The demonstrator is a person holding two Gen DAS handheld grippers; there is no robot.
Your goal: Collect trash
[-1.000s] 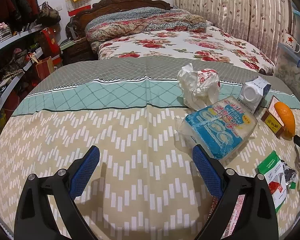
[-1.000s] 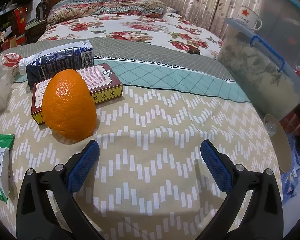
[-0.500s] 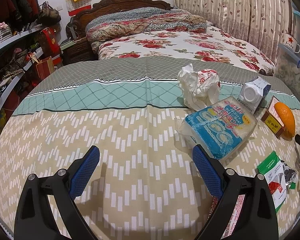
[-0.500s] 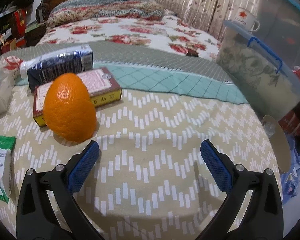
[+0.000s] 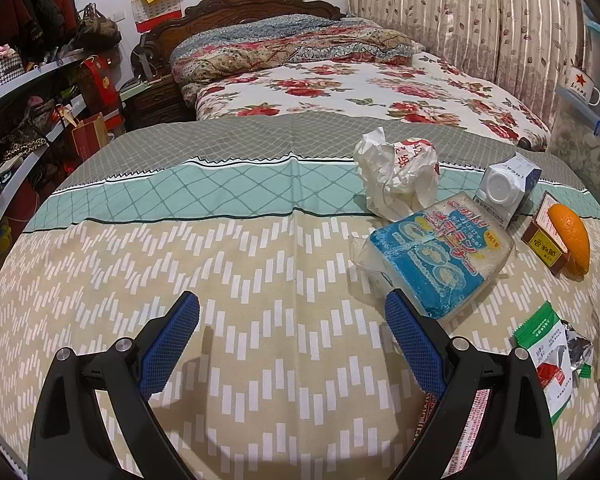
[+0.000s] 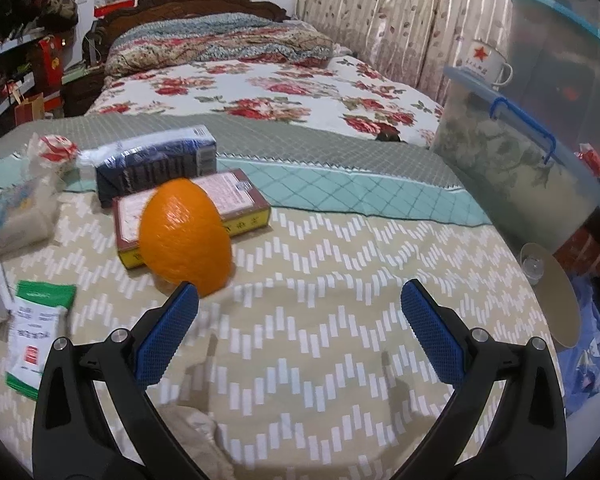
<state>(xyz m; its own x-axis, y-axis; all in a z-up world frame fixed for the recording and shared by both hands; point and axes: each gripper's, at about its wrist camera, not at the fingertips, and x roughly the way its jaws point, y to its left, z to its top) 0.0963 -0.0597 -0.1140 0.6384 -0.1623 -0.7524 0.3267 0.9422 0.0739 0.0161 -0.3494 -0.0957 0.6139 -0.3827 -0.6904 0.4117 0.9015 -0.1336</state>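
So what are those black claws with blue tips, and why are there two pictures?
They are grippers, tongs a person squeezes by hand. Each carries a camera looking along its fingers, so you get one picture per hand. The left gripper and right gripper are both open and hold nothing. On the zigzag-patterned cloth lie a crumpled white paper wad, a blue plastic sponge packet, a green and white sachet, a dark blue carton, and an orange in front of a red-brown box.
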